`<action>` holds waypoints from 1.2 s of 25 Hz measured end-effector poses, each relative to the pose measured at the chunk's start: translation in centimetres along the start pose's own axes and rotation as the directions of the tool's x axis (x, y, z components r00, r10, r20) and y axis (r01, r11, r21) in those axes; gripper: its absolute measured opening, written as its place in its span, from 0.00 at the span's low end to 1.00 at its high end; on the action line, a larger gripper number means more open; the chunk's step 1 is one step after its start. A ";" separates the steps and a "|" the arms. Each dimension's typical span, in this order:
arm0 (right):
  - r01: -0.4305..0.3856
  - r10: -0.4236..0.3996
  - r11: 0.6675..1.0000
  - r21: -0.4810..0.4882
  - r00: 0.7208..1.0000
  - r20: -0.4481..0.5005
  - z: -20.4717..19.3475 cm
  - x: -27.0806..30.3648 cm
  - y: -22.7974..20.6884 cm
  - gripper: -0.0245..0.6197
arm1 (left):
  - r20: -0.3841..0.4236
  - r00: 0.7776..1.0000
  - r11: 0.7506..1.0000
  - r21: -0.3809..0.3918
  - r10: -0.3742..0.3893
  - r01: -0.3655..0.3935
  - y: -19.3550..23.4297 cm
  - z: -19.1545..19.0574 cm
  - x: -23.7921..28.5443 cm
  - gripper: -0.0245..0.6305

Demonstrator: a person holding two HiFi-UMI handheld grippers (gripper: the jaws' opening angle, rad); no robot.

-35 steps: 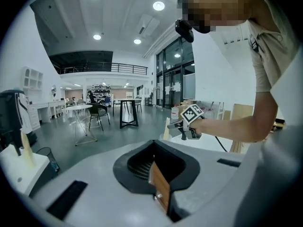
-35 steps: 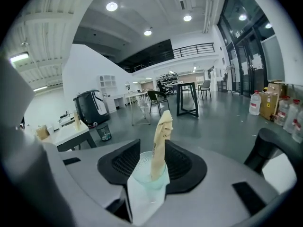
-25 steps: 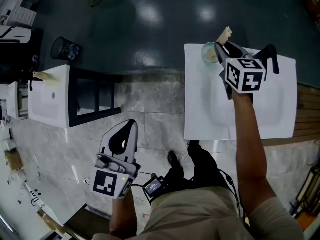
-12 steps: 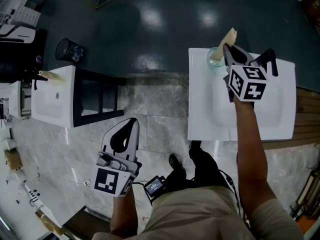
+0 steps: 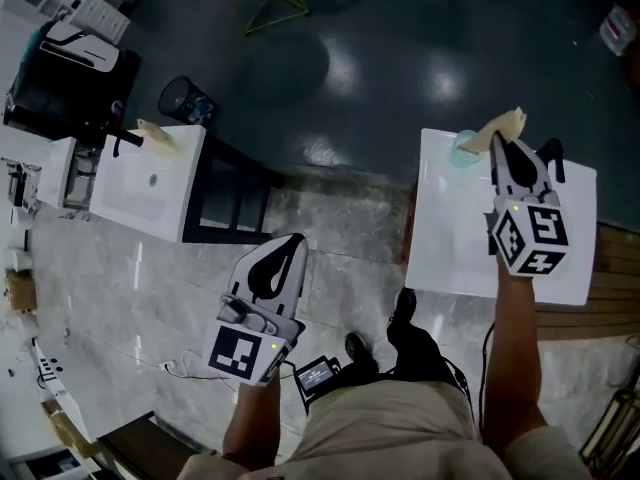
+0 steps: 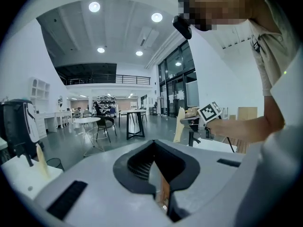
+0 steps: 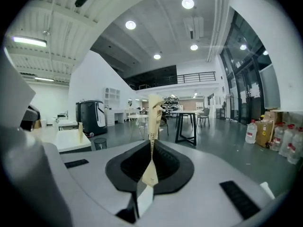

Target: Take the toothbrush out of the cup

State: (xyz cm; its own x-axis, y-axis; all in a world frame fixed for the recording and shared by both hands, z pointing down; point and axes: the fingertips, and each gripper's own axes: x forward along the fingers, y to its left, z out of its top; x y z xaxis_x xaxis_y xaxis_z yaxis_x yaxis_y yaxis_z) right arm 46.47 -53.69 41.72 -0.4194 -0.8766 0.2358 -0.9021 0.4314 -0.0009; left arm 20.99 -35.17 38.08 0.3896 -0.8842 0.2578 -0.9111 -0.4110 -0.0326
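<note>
Toothbrush stands upright, clamped in my right gripper, whose fingers have just closed on it. It's up over the glass cup at the far corner of the white washbasin. A second ago it leaned in that cup, with the fingers wide around it. Left gripper fingers are clenched on nothing, out over the marble floor.

- toothbrush: pale, matt, wood-like
- cup: translucent, greenish, glossy
- washbasin: smooth, glossy white
- floor: dark, polished, mirrors the lights
- right gripper: matt grey plastic
</note>
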 end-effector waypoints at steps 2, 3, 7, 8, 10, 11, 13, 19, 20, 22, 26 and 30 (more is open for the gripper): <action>-0.043 0.043 0.999 -0.019 0.998 0.040 2.4 -2.2 2.8 0.06 | 0.035 0.999 1.000 0.001 0.013 -0.013 0.5 1.0 -1.7 0.05; -0.072 0.074 0.997 -0.027 0.996 0.059 3.4 -3.2 4.5 0.06 | 0.053 0.998 1.000 0.001 0.024 -0.024 0.8 1.2 -2.7 0.05; -0.223 0.228 0.973 -0.058 0.967 0.111 6.9 -7.2 12.8 0.06 | 0.118 0.990 0.997 -0.007 0.075 -0.075 2.3 2.1 -7.8 0.05; -0.259 0.265 0.964 -0.065 0.957 0.119 7.7 -8.3 14.8 0.06 | 0.129 0.988 0.996 -0.011 0.089 -0.088 2.7 2.4 -9.3 0.05; -0.319 0.327 0.944 -0.082 0.936 0.129 9.4 -10.6 18.6 0.06 | 0.147 0.983 0.993 -0.019 0.114 -0.113 3.4 3.0 -12.2 0.05; -0.343 0.353 0.935 -0.091 0.926 0.131 10.1 -11.7 20.3 0.06 | 0.155 0.980 0.992 -0.023 0.126 -0.124 3.7 3.3 -13.7 0.05; -0.387 0.398 0.916 -0.103 0.908 0.133 11.3 -13.9 23.7 0.06 | 0.173 0.973 0.989 -0.030 0.151 -0.148 4.1 3.9 -16.8 0.05; -0.475 0.492 0.869 -0.142 0.862 0.126 12.7 -18.3 31.4 0.06 | 0.221 0.949 0.974 -0.052 0.225 -0.219 5.1 4.6 -24.7 0.05; -0.481 0.499 0.864 -0.147 0.857 0.127 12.8 -18.9 32.3 0.06 | 0.225 0.946 0.973 -0.053 0.233 -0.226 5.2 4.6 -25.8 0.05; -0.492 0.512 0.857 -0.156 0.849 0.131 13.0 -19.7 33.9 0.06 | 0.230 0.941 0.969 -0.054 0.246 -0.241 5.4 4.4 -27.7 0.05; -0.515 0.535 0.842 -0.160 0.834 0.132 12.8 -20.4 36.1 0.06 | 0.232 0.934 0.962 -0.058 0.273 -0.266 5.8 3.8 -30.1 0.05; -0.546 0.565 0.823 -0.156 0.816 0.121 12.2 -20.4 36.8 0.06 | 0.214 0.928 0.952 -0.066 0.305 -0.297 5.8 3.3 -30.7 0.05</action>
State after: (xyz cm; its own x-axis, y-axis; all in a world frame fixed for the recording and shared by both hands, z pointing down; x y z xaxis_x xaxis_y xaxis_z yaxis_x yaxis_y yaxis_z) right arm 20.62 -22.57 25.00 -0.8642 -0.4976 0.0742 -0.4974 0.8672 0.0224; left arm 4.16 -11.18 26.79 0.1129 -0.9933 0.0227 -0.9925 -0.1138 -0.0436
